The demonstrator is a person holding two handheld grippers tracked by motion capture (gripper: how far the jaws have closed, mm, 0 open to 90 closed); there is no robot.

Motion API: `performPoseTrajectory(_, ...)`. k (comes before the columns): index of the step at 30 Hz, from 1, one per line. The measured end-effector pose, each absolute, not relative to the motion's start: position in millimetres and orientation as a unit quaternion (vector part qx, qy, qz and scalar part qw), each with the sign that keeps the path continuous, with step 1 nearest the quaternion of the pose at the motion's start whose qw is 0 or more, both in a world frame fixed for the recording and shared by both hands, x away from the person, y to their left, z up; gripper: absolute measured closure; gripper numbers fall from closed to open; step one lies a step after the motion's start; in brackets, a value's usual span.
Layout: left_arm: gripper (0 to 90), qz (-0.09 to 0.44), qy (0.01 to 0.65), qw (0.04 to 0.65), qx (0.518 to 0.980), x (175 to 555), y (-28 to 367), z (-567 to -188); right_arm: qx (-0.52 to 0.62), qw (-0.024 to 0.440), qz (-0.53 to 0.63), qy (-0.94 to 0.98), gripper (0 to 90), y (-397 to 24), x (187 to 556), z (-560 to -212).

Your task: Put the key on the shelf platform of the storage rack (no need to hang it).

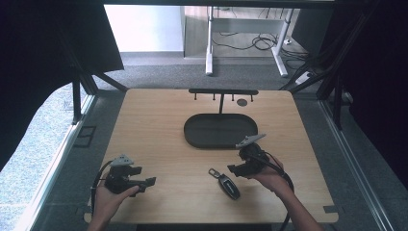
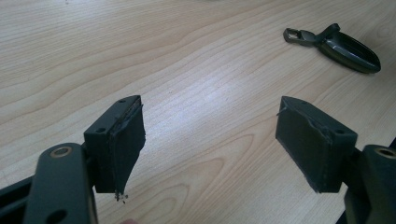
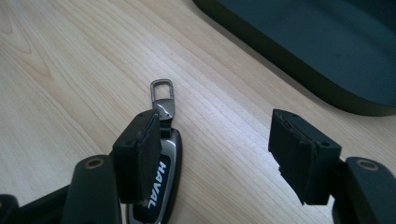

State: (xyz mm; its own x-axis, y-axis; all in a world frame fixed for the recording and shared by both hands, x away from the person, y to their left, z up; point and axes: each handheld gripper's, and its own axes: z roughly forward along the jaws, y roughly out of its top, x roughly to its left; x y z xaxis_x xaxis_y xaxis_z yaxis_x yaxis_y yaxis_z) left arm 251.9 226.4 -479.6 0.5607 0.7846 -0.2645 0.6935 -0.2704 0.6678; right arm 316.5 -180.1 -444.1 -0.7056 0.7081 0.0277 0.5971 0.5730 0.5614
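Observation:
A black car key fob (image 1: 225,183) with a metal loop lies flat on the wooden table (image 1: 159,130), near the front middle. My right gripper (image 1: 234,169) hovers just to its right with jaws apart. In the right gripper view the fob (image 3: 161,182), lettered HAVAL, lies partly behind the left jaw, and nothing sits between the pads of that gripper (image 3: 215,149). My left gripper (image 1: 146,185) rests at the front left, open and empty (image 2: 210,135). The left gripper view has the fob (image 2: 343,46) far off at upper right.
A dark oval tray (image 1: 216,131) sits empty behind the right gripper; its rim (image 3: 289,67) runs across the right gripper view's upper right. A black hook rack (image 1: 223,91) stands at the table's back edge. Bare wood spreads to the left.

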Motion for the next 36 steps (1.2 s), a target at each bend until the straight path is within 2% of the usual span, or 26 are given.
performPoseTrajectory(36, 24.2, 0.054, 0.463, 0.385, 0.797, 252, 225, -481, 0.339, 0.054, 0.184, 0.921, 34.5, -138, 313, -489)
